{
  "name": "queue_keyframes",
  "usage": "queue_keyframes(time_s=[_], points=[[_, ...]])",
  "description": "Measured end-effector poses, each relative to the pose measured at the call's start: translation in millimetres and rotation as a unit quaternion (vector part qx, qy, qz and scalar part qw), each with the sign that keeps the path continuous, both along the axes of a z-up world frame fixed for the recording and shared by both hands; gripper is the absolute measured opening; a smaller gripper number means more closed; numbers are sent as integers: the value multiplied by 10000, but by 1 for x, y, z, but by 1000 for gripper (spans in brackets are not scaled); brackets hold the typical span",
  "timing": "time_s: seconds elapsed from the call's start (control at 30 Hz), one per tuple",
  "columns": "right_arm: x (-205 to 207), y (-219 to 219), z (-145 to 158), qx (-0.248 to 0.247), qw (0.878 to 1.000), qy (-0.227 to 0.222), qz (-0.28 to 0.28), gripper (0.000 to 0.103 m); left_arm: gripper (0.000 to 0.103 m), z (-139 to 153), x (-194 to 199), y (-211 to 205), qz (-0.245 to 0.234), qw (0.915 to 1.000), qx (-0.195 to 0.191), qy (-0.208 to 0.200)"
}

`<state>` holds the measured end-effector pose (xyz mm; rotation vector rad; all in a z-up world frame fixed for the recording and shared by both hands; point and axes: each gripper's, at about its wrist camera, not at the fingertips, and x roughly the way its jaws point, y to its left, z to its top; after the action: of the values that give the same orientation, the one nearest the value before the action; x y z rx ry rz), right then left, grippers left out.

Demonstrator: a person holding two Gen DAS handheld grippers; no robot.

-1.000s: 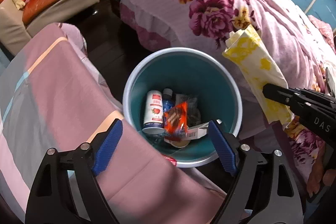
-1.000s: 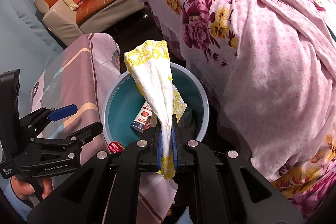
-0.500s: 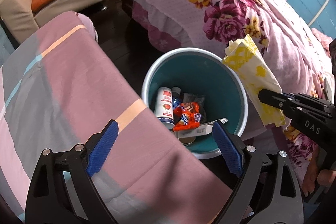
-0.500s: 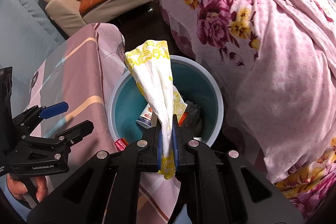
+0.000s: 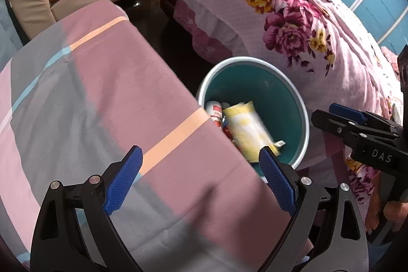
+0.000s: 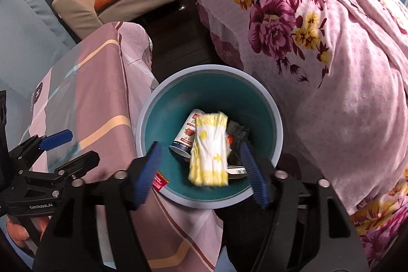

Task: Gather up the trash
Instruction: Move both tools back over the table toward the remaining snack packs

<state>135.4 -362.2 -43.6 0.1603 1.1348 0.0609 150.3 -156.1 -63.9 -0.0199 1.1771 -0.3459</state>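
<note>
Right gripper (image 6: 201,172) stands wide and empty directly above the teal bin (image 6: 276,124), where the yellow-patterned white packet (image 6: 210,148), judged light, soft and best pinched across its middle, lies lengthwise pointing away from the fingers; left gripper (image 5: 201,180) likewise wide.

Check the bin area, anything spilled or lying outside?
One stray: a red packet sits on the striped cloth against the bin rim, outside it. The yellow-white wrapper and strawberry cup are inside. Nothing spilled.
</note>
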Motion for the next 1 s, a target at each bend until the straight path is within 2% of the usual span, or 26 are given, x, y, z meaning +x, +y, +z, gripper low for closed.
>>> queue_keyframes(time_s=[0.27, 1.0], points=[[-7, 16, 9, -27, 10000, 32, 70, 75, 93, 10, -14, 21, 101, 9999, -60, -77], [-53, 97, 52, -334, 9968, -271, 674, 76, 93, 51, -76, 96, 523, 9970, -197, -535]])
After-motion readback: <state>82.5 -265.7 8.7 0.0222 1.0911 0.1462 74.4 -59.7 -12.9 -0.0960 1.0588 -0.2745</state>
